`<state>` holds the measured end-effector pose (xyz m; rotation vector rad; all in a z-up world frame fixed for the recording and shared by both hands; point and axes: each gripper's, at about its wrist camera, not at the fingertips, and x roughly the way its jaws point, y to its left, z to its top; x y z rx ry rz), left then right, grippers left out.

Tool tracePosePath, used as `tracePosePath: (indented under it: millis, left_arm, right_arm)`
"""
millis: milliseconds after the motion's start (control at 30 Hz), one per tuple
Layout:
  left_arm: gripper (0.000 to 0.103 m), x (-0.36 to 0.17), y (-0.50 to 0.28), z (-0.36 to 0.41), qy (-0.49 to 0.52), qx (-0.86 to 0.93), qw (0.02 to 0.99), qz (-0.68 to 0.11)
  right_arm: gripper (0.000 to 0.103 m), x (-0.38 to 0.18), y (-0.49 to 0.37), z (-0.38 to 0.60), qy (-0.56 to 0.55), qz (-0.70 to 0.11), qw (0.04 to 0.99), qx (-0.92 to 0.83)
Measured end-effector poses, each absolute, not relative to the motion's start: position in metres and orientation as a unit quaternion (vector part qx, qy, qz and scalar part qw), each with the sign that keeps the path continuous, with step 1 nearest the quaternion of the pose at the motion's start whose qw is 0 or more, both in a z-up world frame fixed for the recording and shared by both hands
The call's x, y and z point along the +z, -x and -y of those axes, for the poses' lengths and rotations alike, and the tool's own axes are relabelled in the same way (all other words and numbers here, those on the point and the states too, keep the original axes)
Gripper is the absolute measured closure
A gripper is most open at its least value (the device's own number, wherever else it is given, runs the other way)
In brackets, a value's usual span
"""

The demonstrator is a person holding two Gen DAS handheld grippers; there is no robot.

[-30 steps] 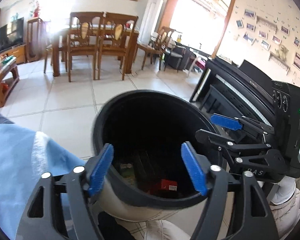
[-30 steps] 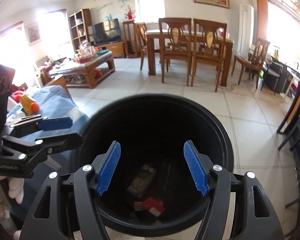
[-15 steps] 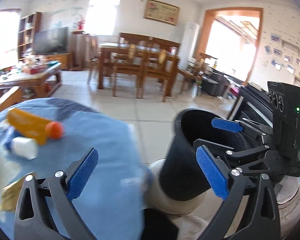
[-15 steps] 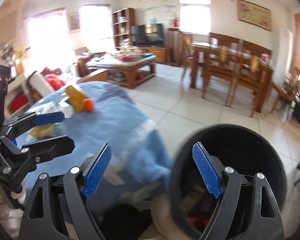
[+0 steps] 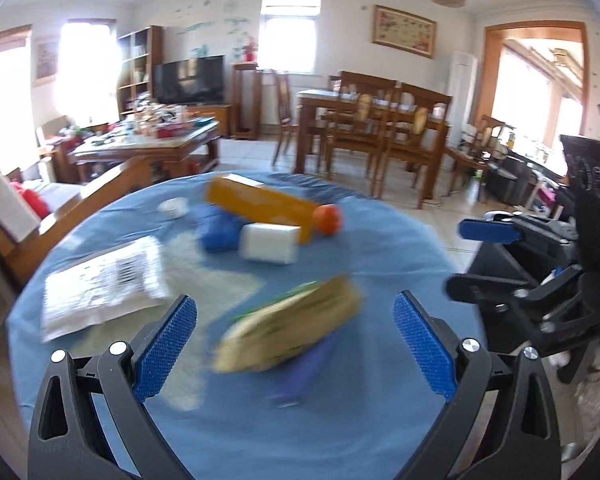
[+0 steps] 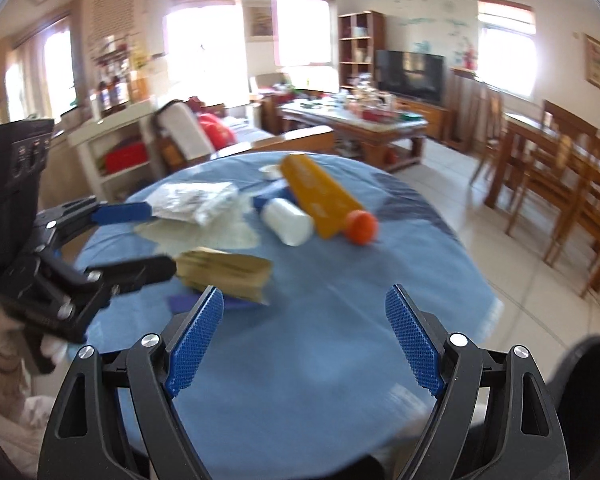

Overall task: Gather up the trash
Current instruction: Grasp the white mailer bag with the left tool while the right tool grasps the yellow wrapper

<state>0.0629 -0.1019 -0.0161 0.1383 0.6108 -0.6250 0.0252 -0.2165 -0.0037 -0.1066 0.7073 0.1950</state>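
Observation:
A round table with a blue cloth (image 5: 380,256) (image 6: 340,288) holds trash: a tan-and-green wrapper (image 5: 288,332) (image 6: 224,270), a clear printed plastic bag (image 5: 104,284) (image 6: 196,200), a white roll (image 5: 270,242) (image 6: 288,220), an orange box (image 5: 260,206) (image 6: 320,196), an orange ball (image 5: 328,220) (image 6: 362,226) and a white cap (image 5: 174,206). My left gripper (image 5: 296,348) is open and empty, just short of the wrapper. My right gripper (image 6: 304,340) is open and empty over the cloth, right of the wrapper. The black bin's rim (image 6: 588,392) shows at the lower right.
A purple flat item (image 5: 304,368) lies under the wrapper. A blue crumpled item (image 5: 218,232) sits by the white roll. A cluttered coffee table (image 5: 148,148), a sofa (image 5: 16,208) and dining chairs (image 5: 380,132) stand beyond the table.
Both grippers have swung left from above the black bin to over the blue table. The trash on the table has come into view; the bin has dropped to the edge.

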Motion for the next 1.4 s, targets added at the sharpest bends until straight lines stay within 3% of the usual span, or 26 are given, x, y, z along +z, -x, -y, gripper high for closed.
tracePosePath:
  millis: [400,833,1000,1100,1267,1333,1400]
  left_arm:
    - [0.005,-0.045,-0.11,0.022,-0.155,-0.258,0.901,-0.313]
    - [0.005,-0.067,-0.186,0.003,-0.305,-0.301,0.833,-0.35]
    - [0.005,-0.077,-0.198,0.012,-0.349,-0.31,0.81,-0.354]
    - [0.005,-0.082,-0.2,0.015,-0.37,-0.322,0.8,-0.345]
    - [0.006,-0.083,-0.214,0.013,-0.341,-0.328,0.805,-0.359]
    - [0.013,-0.082,-0.219,0.012,-0.314,-0.336,0.808,-0.369]
    - [0.032,-0.081,-0.223,0.011,-0.278,-0.354,0.806,-0.385]
  right_arm:
    - [0.021,-0.032,-0.069,0.178,0.108,-0.378,0.904,0.168]
    - [0.021,-0.058,-0.113,0.13,0.27,-0.412,0.822,0.285]
    - [0.021,-0.074,-0.131,0.122,0.281,-0.44,0.8,0.295]
    - [0.039,-0.08,-0.138,0.123,0.258,-0.465,0.789,0.308]
    - [0.045,-0.08,-0.141,0.124,0.242,-0.469,0.793,0.306]
    - [0.049,-0.08,-0.141,0.124,0.231,-0.47,0.796,0.303]
    - [0.052,-0.079,-0.141,0.125,0.22,-0.471,0.799,0.303]
